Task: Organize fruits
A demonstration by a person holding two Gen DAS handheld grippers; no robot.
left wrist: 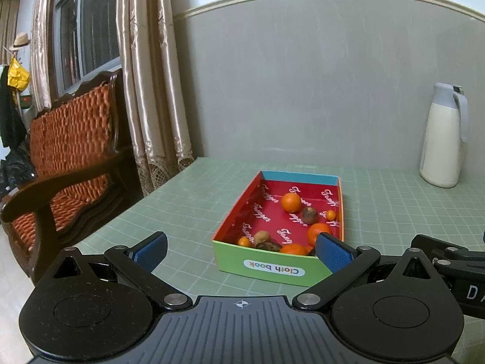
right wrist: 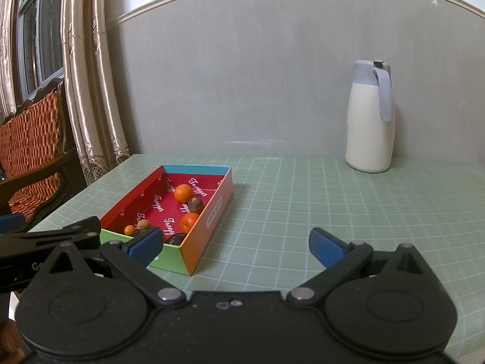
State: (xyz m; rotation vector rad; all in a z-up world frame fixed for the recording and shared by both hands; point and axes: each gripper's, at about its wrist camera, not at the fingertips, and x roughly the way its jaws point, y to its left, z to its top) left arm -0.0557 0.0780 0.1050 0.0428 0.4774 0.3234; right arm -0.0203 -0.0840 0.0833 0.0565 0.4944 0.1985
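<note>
Left claw (left wrist: 242,250) spread wide, blue pads far apart, nothing gripped; hovering low over the green gridded tabletop (left wrist: 188,200), just short of the near green wall of the cardboard box (left wrist: 272,268) labelled "Cloth book". Box directly ahead, framed between the two fingers, right pad overlapping its near right corner in the left wrist view. Right claw (right wrist: 239,245) likewise released and empty, held further to the right, box (right wrist: 206,221) ahead and left of it, left pad overlapping the near green end, right pad over bare tabletop. Fruits all inside the box on its red printed floor: large orange (left wrist: 291,202) toward the far end, dark brownish fruit (left wrist: 309,215) just beside it, tiny orange fruit (left wrist: 331,214) against the right wall, another orange (left wrist: 318,233) partly hidden behind the right pad, then along the near wall a small orange fruit (left wrist: 244,241), tan round fruit (left wrist: 262,237), dark wrinkled fruit (left wrist: 268,246) and one more orange (left wrist: 293,249). None touched by either claw. White thermos jug (right wrist: 370,118) with grey-blue lid and handle upright at the far right of the tabletop against the grey wall, well apart from the box. Wooden chair (left wrist: 69,148) with orange woven cushion and beige curtains (left wrist: 145,69) off the left edge.
</note>
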